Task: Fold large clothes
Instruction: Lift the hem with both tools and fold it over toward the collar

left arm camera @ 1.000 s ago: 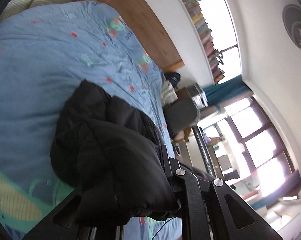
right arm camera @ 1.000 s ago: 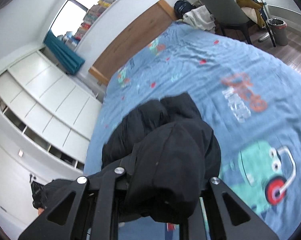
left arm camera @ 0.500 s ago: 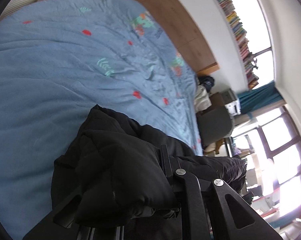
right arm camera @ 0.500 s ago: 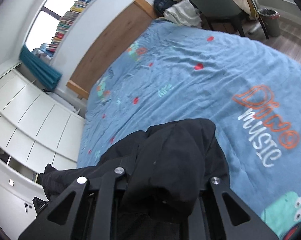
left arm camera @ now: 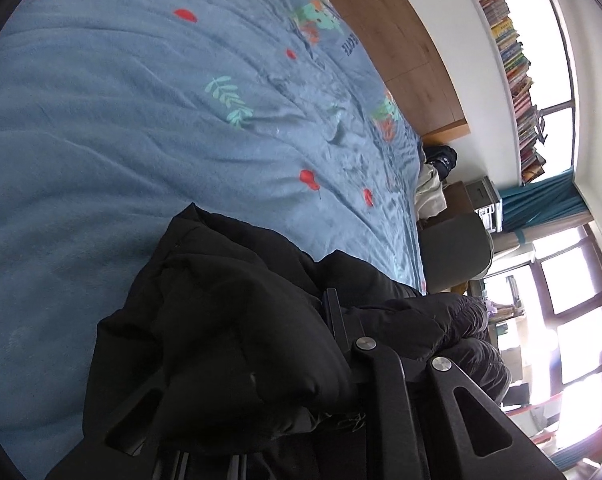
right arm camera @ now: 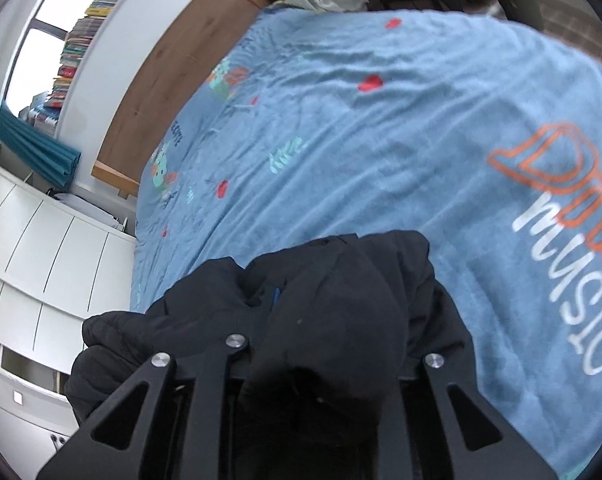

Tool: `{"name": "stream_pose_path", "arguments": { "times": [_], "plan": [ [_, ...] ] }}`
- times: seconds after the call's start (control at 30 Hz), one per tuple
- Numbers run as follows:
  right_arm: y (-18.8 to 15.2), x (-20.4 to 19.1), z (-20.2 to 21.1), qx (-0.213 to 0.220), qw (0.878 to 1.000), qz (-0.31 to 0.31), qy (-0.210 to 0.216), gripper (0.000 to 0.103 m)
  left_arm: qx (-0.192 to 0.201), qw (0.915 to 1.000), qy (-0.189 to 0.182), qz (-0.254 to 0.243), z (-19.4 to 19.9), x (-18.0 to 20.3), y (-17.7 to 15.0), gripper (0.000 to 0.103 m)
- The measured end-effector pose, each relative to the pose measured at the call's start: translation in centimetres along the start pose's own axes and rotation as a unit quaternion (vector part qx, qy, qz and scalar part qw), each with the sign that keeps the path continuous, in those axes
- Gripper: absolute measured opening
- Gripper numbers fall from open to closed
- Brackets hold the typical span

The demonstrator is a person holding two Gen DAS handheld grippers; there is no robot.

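A black puffy jacket (left arm camera: 229,320) is bunched in both grippers above a blue printed bedspread (left arm camera: 141,112). My left gripper (left arm camera: 285,344) is shut on a thick fold of the jacket, which hides most of its fingers. The jacket stretches right toward a dark padded part (left arm camera: 465,332). In the right wrist view the jacket (right arm camera: 341,320) fills the lower middle, and my right gripper (right arm camera: 321,340) is shut on it; its fingertips are buried in fabric. The bedspread (right arm camera: 381,140) lies beyond it.
A wooden headboard (left arm camera: 401,40) stands at the bed's far end below a shelf of books (left arm camera: 517,60). A grey chair (left arm camera: 453,252) and piled clothes (left arm camera: 429,192) stand beside the bed. White cabinets (right arm camera: 41,248) line the other side.
Both grippers have carried the jacket forward over the bed toward the headboard and dropped closer to the bedspread. The jacket now spreads out sideways between them.
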State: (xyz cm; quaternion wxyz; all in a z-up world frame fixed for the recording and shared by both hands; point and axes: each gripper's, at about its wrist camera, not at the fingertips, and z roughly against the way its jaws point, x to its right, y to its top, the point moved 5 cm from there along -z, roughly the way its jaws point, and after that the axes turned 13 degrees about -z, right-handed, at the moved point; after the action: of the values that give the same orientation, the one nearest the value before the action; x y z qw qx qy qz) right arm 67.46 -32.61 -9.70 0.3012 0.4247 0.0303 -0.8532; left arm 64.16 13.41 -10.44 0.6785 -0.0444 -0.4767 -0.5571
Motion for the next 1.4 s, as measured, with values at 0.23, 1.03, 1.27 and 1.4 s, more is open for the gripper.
{"name": "stream_pose_path", "arguments": {
  "times": [0.23, 1.03, 1.27, 1.4],
  "plan": [
    [0.0, 0.2, -0.4, -0.002, 1.000, -0.017, 0.008, 0.028, -0.008, 0.9999, -0.004, 0.006, 1.7, 0.8, 0.8, 0.025],
    [-3.9, -5.1, 12.0, 0.018, 0.994, 0.062, 0.086, 0.089, 0.021, 0.9846, 0.097, -0.144, 10.1, 11.0, -2.4, 0.079],
    [-12.2, -8.4, 10.4, -0.034, 0.980, 0.194, 0.041, 0.089, -0.043, 0.9670, 0.100, -0.230, 4.7, 15.2, -8.0, 0.079],
    [-16.9, -10.3, 7.7, -0.065, 0.958, 0.277, 0.023, 0.089, -0.065, 0.9576, 0.109, -0.259, 0.8, 15.8, -10.4, 0.079]
  ]
}}
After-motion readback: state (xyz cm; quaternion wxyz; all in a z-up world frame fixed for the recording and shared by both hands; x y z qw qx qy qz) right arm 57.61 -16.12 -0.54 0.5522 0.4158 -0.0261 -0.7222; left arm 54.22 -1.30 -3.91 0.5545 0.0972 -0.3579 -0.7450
